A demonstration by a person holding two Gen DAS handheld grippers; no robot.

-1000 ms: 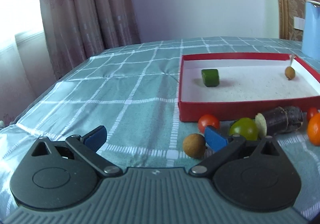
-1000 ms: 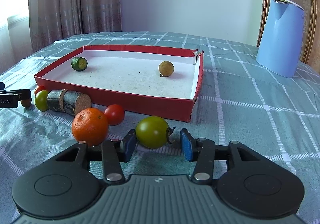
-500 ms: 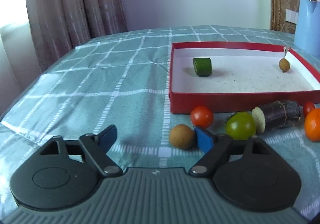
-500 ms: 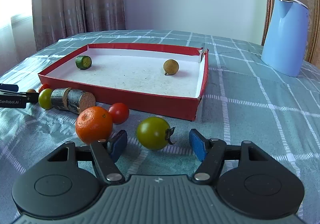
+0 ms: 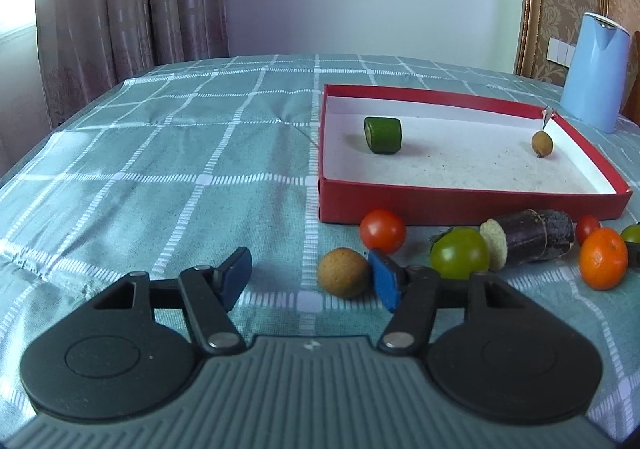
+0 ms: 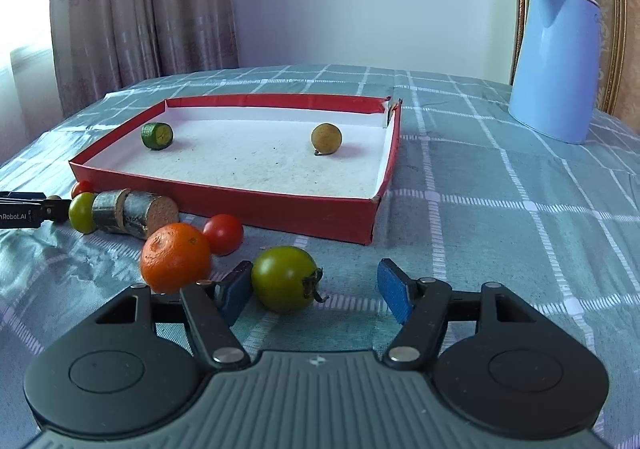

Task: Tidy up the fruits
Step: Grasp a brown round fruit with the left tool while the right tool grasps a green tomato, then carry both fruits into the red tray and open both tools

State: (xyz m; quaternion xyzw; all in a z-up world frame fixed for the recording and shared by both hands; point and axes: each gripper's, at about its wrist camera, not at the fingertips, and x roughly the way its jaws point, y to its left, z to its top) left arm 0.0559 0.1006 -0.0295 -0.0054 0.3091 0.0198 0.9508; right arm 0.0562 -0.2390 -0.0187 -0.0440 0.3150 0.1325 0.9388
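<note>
Both grippers' jaws gape wide: left gripper (image 5: 310, 275) around the brown fruit (image 5: 343, 277), right gripper (image 6: 316, 291) around the green tomato (image 6: 285, 279).

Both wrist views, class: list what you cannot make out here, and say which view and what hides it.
- Left view: a green fruit at the right edge is cut off by the frame.
- Left view: a dark thing behind the orange is mostly hidden; cannot tell what.
- Right view: the left gripper is cut off by the left edge; its jaws do not show.
- Right view: a small brown fruit is hidden behind that gripper.
</note>
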